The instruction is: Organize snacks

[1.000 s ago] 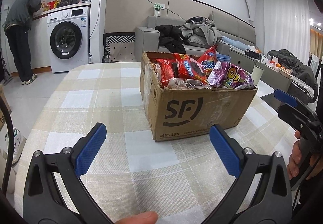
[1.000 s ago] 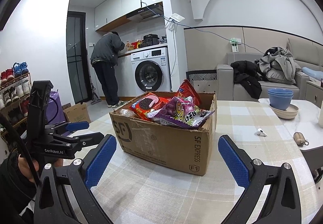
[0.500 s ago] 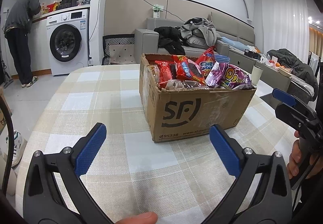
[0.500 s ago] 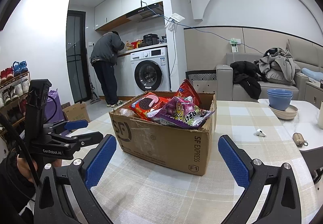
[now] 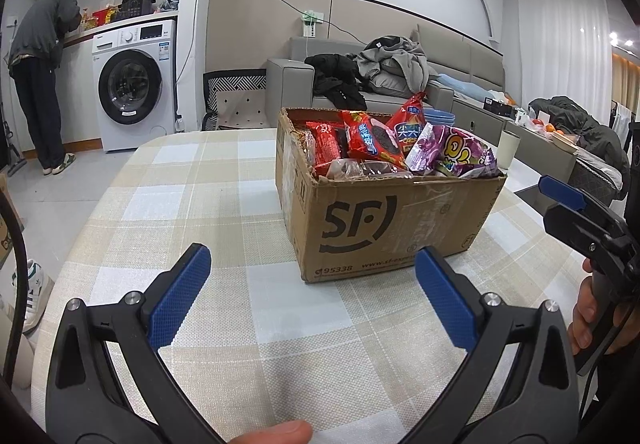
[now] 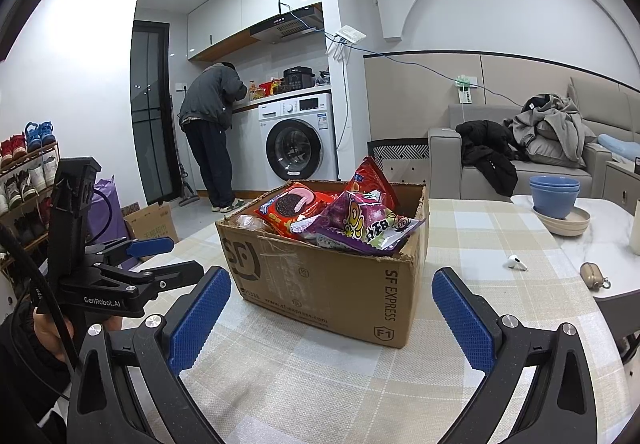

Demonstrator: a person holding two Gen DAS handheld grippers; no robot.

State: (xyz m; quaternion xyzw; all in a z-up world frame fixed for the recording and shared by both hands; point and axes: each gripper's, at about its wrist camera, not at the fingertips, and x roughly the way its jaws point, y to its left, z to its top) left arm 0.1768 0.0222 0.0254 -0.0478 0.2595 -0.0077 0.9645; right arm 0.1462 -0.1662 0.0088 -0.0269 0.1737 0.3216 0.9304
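Checked beige-and-white cloth-covered table [image 5: 192,204]: bare at near side. Brown cardboard shipping box [image 5: 400,220] on it, heaped with snack packets, purple crinkled foil bag [image 6: 360,224] topmost; long axis running toward 12. Box at 1 o'clock from left gripper [image 5: 312,292], 12 o'clock from right gripper [image 6: 332,316]; right judged nearer. Both sets of blue-padded jaws spread wide, holding nothing, touching nothing, clear of box.

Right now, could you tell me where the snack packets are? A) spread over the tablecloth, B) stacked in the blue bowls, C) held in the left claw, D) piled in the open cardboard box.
D: the snack packets sit heaped inside the open cardboard box, and both claws are open and empty.
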